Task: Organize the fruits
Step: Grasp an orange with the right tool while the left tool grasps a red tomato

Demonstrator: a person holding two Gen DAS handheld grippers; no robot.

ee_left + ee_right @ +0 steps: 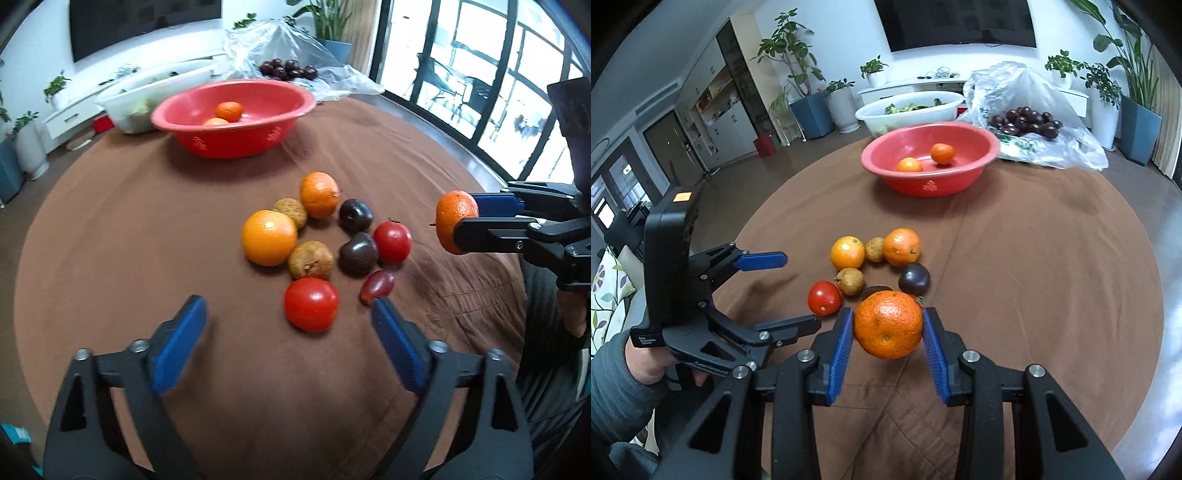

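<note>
My right gripper is shut on an orange and holds it above the near side of the fruit pile; it also shows in the left wrist view. My left gripper is open and empty, just short of a red tomato. The pile on the brown tablecloth holds two oranges, two brown pears, dark plums, a second tomato and a grape. A red bowl at the far side holds two oranges.
Behind the red bowl stand a white basin with greens and a clear plastic bag with several dark plums. The round table's edge curves to the right. Potted plants and a TV stand lie beyond.
</note>
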